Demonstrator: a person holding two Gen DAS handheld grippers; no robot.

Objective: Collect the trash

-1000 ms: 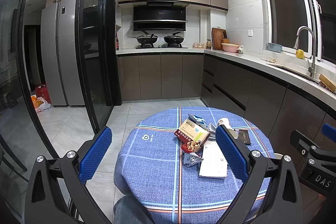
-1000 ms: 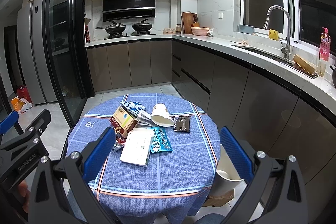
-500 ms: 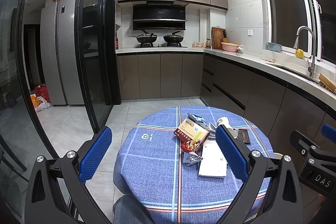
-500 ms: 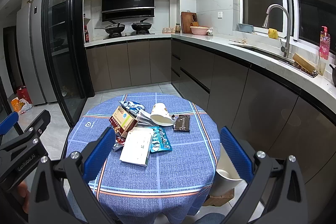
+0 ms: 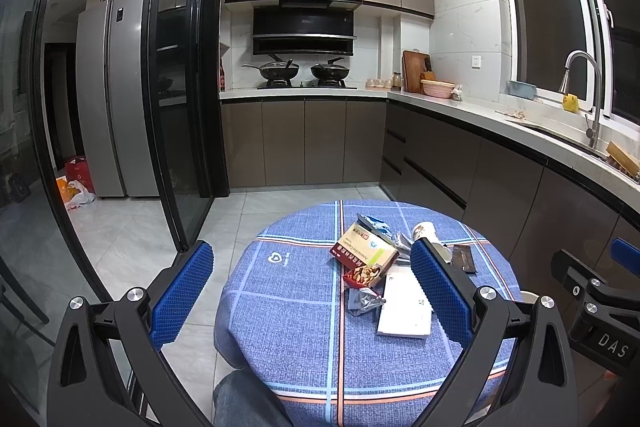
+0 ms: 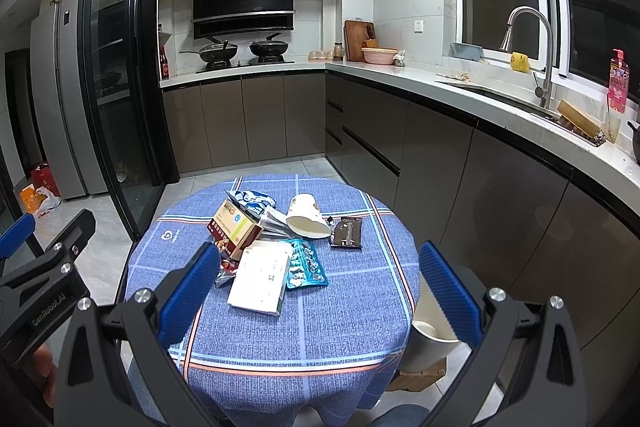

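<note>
1 round table (image 6: 280, 339) under a blue checked cloth fills the middle of both views, standing on a tiled kitchen floor with brown cabinets and a pale counter (image 6: 400, 75) running behind and to the right. Beside the table's right edge, low on the floor, stands a white bin (image 6: 430, 341), partly hidden by the right gripper's finger.

The left gripper (image 5: 312, 291) hangs above the near left part of the table with its 2 blue-padded fingers spread wide and nothing between them. The right gripper (image 6: 320, 287) hangs over the near right part, likewise spread wide and holding nothing.

All the trash lies clustered near the centre of the cloth. Largest is a flat white box (image 6: 260, 277), nearest the camera. Touching its far left corner is a red and tan carton (image 6: 234, 227), tilted with its open end toward a nut packet (image 5: 362, 275). Right of the white box lies a teal blister pack (image 6: 306, 265). Behind it a paper cup (image 6: 306, 217) lies on its side, mouth toward the camera. Just right of the cup is a dark brown wrapper (image 6: 346, 233). A blue and white wrapper (image 6: 256, 201) sits behind the carton, and a small crumpled silver wrapper (image 5: 362, 301) lies left of the white box.
</note>
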